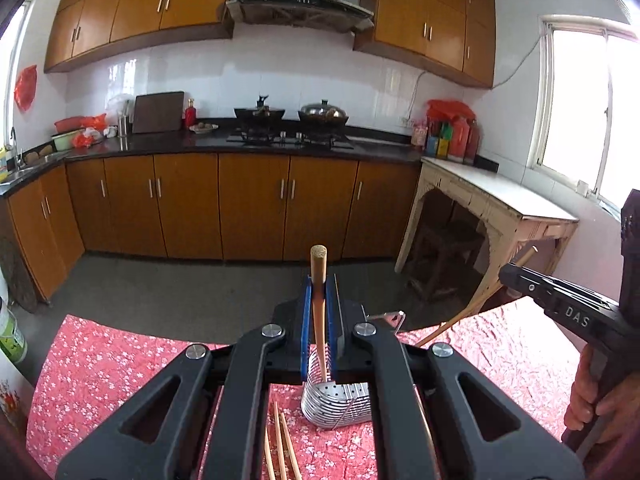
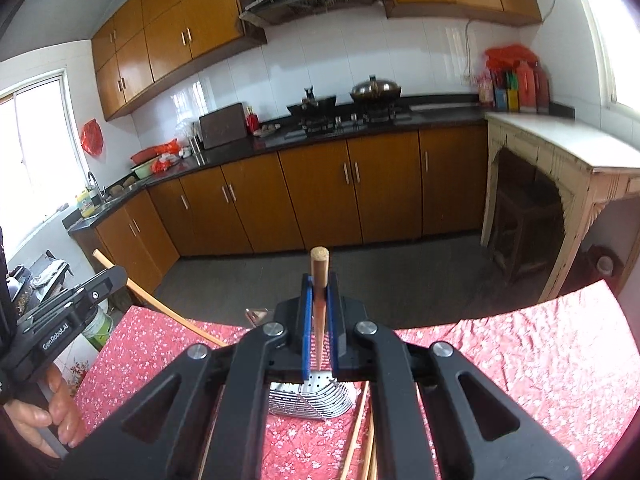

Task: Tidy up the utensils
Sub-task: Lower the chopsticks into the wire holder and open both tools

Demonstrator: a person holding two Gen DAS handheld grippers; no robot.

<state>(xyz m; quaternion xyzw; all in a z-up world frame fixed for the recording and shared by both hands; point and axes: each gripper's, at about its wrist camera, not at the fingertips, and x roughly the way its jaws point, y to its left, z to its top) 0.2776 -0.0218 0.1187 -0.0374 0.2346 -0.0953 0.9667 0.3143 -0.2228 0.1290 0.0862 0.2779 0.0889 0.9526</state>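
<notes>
Above the wire utensil holder (image 1: 338, 404), which stands on the red flowered tablecloth (image 1: 120, 368), both grippers are clamped tight, each on one wooden chopstick. The left gripper (image 1: 319, 300) pinches its chopstick (image 1: 319, 280) between the blue pads, blunt end up and tip down at the holder's mouth. To the right of the holder, the right gripper (image 1: 516, 276) holds its chopstick (image 1: 472, 308) slanting down toward the same rim; in its own view that stick (image 2: 319, 276) stands upright in the pads (image 2: 307, 320) with the holder (image 2: 312, 398) just below.

To do this step well, I judge each stick should go in tip first and nearly upright, one hand at a time, so the two shafts do not cross at the narrow opening. The tip should be well inside the wire wall before the grip is let go, or it may catch a wire and tip out. The holder looks light, so a sideways knock could shift or topple it.

Just left of the holder's foot, loose chopsticks (image 1: 280, 444) lie on the cloth, waiting their turn; more (image 2: 360, 436) show right of the holder in the right view. A small metal piece (image 1: 390, 318) sits behind the holder. Each gripper's linkage hides part of the opening, so the last stretch is partly blind. Beyond the holder, the floor, cabinets (image 1: 248, 204) and stove (image 1: 290, 136) are well apart and no hindrance.
</notes>
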